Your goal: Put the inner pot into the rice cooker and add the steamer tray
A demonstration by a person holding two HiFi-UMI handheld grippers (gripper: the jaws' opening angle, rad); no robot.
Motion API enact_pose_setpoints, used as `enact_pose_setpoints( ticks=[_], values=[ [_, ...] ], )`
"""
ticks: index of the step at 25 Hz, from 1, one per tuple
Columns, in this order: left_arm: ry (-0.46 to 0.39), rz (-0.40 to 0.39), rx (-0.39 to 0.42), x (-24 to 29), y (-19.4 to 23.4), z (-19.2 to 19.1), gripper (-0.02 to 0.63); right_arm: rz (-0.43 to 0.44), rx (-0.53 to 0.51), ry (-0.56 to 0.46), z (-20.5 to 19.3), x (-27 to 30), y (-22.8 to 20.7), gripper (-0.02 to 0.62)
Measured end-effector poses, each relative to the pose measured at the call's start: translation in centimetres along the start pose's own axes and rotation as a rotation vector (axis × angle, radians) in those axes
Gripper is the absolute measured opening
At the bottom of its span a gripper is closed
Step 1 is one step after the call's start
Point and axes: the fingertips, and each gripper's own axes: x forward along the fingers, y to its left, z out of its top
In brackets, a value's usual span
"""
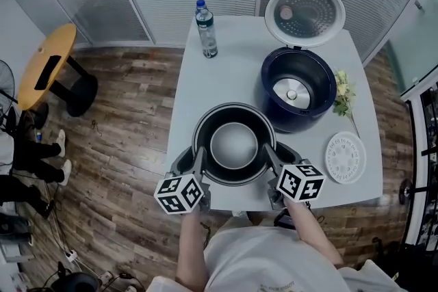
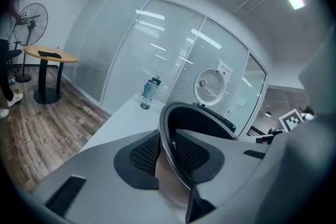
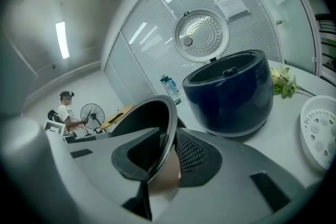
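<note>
— How are the fingers set?
— The left gripper [image 2: 170, 157] is closed on the left rim of the inner pot [image 1: 234, 145], which is pinched between its pads [image 2: 144, 153]. The right gripper [image 3: 167, 153] is clamped likewise on the right rim.
— Where is the pot held?
— At the front edge of the tabletop [image 1: 229, 78]; only its bare grey bottom is seen inside. The rice cooker [image 1: 298, 89] is set behind it, lid raised, with a metal plate inside. The steamer tray [image 1: 345, 157] is laid by the right edge.
</note>
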Motion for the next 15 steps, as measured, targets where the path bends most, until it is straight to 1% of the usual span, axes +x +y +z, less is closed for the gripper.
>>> enact_pose_setpoints(
  ticks=[8,15],
  values=[
    [-0.071,-0.011,0.0,-1.7,-1.0,2.7,0.089,0.051,-0.015,-0.047,2.1,-1.0,1.7,0.103],
    [-0.119,-0.04,0.039,-2.0,-2.3,5.6,0.089,0.072,-0.038,-0.108,4.8,-1.9,2.7,0.103]
  ],
)
